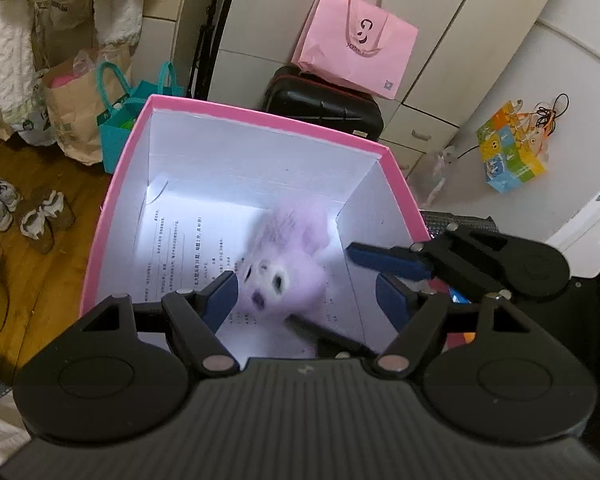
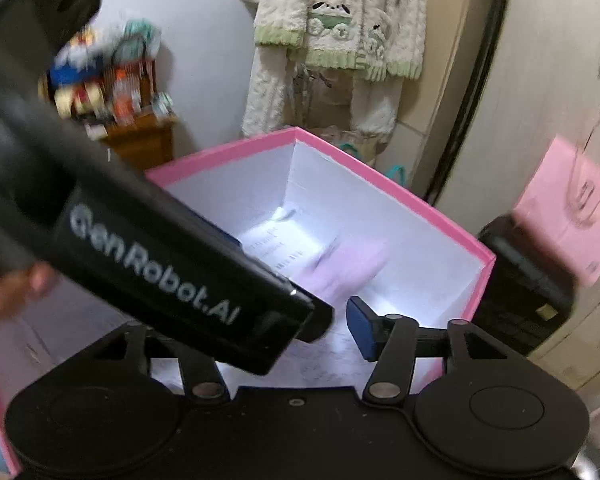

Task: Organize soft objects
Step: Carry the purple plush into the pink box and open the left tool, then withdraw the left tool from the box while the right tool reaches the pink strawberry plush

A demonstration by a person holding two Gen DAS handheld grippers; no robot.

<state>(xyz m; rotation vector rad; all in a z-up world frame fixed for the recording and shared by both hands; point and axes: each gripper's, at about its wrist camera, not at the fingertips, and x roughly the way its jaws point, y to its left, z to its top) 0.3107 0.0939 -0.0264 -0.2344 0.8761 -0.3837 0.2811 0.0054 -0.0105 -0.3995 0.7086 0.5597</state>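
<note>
left claw body (image 2: 160, 264): "GenRobot.AI" | printed sheet (image 1: 188, 256): Chinese text, too small to read

1. Soft indoor light; both fisheye views bend straight lines near the edges.
2. A bright white glare falls on the printed paper (image 1: 188, 248) lining the pink box (image 1: 236, 114), ahead of the left jaws.
3. The purple plush toy (image 1: 284, 264) between those jaws is motion-blurred.
4. The right view is smeared throughout; its shelf clutter (image 2: 108, 76) is unreadable.
</note>
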